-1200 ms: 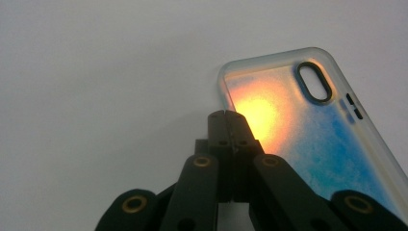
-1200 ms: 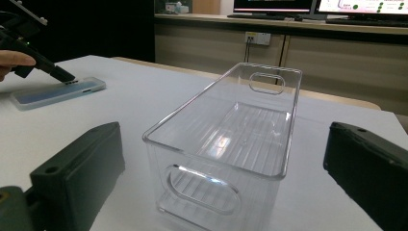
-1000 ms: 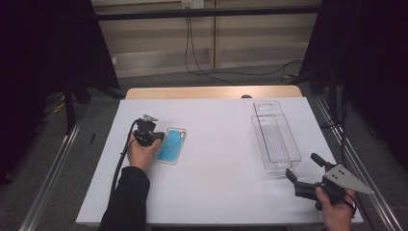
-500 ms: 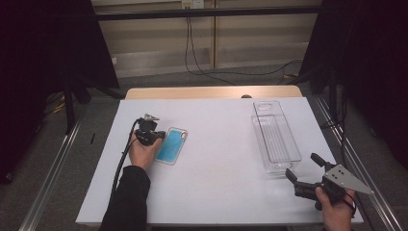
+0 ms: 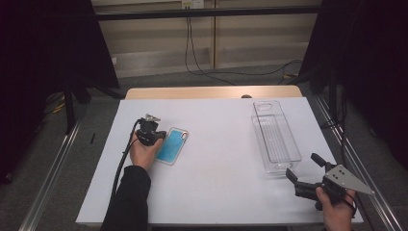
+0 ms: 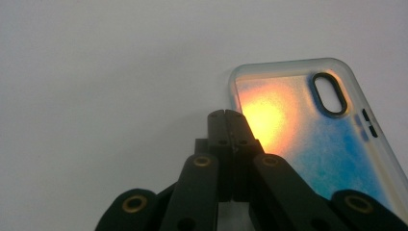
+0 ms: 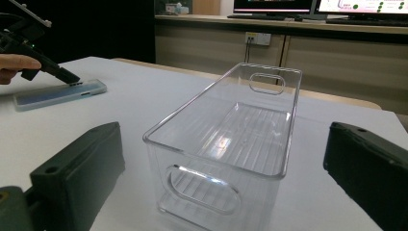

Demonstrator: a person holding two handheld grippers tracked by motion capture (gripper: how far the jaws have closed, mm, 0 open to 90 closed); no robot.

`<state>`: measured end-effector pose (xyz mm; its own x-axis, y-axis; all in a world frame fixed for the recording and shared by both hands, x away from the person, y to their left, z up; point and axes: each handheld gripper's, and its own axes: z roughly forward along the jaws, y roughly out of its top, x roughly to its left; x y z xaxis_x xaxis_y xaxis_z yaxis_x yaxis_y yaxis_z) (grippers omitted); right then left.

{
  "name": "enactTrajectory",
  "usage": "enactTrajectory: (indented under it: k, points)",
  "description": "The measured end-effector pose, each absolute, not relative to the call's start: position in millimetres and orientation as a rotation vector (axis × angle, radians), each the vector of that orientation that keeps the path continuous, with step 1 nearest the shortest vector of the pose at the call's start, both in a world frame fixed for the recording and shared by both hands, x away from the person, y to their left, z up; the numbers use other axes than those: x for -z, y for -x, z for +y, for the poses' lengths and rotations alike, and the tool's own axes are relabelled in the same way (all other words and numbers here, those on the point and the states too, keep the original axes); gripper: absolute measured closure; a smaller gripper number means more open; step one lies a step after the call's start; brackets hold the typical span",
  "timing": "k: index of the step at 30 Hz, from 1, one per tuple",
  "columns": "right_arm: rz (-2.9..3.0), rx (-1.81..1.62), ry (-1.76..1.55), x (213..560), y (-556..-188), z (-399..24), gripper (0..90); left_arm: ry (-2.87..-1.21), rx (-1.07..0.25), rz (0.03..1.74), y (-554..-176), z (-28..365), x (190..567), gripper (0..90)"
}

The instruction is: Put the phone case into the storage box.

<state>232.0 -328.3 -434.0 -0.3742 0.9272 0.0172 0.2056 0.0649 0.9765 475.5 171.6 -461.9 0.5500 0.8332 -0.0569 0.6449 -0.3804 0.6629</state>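
A clear phone case with a blue back [image 5: 174, 147] lies flat on the white table [image 5: 216, 163], left of the middle. My left gripper [image 5: 162, 135] is shut, its jaws pressed together with nothing between them. In the left gripper view its tips [image 6: 230, 118] sit at the case's [image 6: 317, 134] near corner. The right gripper view shows that gripper [image 7: 72, 80] touching the case [image 7: 53, 96] from above. My right gripper [image 5: 302, 166] stands open at the front right, just short of the clear plastic bin [image 5: 260, 126]. Its jaws frame the bin's near end [image 7: 211, 162] without touching it.
The bin is empty, long and narrow, with a handle cutout at each end. A wooden strip [image 5: 211, 92] runs along the table's far edge. Dark curtains and metal rails flank the table. Cables [image 5: 202, 62] hang by the back wall.
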Motion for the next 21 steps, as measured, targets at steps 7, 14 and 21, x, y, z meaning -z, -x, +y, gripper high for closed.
enactTrajectory:
  k: [7, 14, 21]
  points:
    - [1.675, -1.355, -1.142, 434, -232, -328, 0.0, -2.119, -0.396, 1.19, -474, 173, 462, 88.9]
    - [1.67, -1.355, -1.143, 434, -232, -328, 0.0, -2.095, -0.435, 1.201, -467, 178, 461, 75.7]
    - [1.664, -1.355, -1.15, 434, -232, -329, 0.0, -2.043, -0.52, 1.206, -461, 184, 455, 47.0]
